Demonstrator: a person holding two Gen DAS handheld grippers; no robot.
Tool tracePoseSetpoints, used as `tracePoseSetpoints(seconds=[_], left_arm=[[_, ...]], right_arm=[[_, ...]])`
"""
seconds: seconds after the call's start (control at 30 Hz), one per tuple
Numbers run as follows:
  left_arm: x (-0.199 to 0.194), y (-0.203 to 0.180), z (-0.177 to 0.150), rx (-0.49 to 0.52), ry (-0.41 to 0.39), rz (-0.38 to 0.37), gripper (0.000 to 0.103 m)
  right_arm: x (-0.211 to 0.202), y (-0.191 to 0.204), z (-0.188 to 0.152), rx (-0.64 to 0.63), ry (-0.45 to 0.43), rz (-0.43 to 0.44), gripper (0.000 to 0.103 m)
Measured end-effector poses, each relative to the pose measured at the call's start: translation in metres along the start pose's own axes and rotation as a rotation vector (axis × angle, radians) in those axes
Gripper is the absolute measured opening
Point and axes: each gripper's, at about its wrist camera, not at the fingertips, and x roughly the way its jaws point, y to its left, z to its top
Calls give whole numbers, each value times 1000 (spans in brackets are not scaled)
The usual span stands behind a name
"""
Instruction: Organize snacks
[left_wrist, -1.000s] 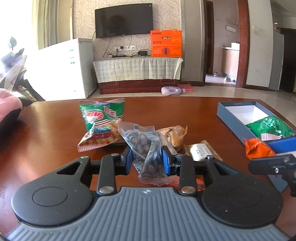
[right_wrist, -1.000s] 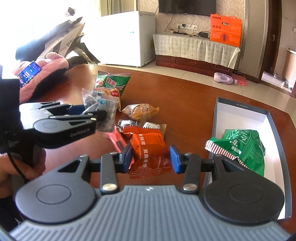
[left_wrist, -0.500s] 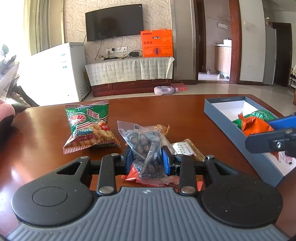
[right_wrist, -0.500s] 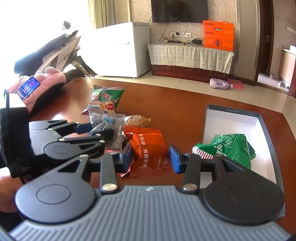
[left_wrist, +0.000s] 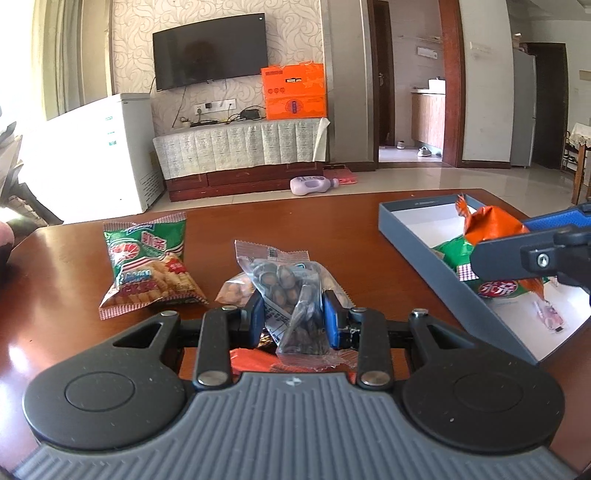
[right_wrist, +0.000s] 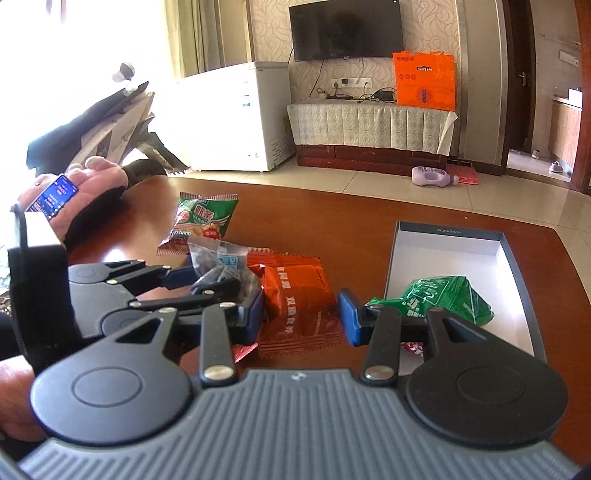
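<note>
My left gripper (left_wrist: 293, 314) is shut on a clear bag of dark nuts (left_wrist: 291, 291) and holds it above the table. My right gripper (right_wrist: 301, 314) is shut on an orange snack packet (right_wrist: 295, 306). In the left wrist view the right gripper (left_wrist: 532, 254) holds that orange packet (left_wrist: 491, 221) over the grey box (left_wrist: 413, 229). A green snack bag (right_wrist: 443, 295) lies inside the box (right_wrist: 517, 291). A green-and-red cracker bag (left_wrist: 147, 266) lies on the table to the left.
A tan wrapped pastry (left_wrist: 234, 291) and a red-orange packet (left_wrist: 255, 360) lie under the left gripper. A hand with a phone (right_wrist: 55, 195) rests at the table's left edge. The brown table (left_wrist: 66, 314) ends behind the box.
Both grippers moved right with their packets. The orange packet went from beside the box to above its inside. The nut bag moved away from the cracker bag.
</note>
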Motion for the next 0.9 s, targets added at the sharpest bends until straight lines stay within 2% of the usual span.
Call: tracePoseSetpoints(seconds=[0.9], left_arm=[[4, -27, 25, 48, -36, -57, 37]], right_arm=[[-19, -28, 1, 81, -66, -31, 46]])
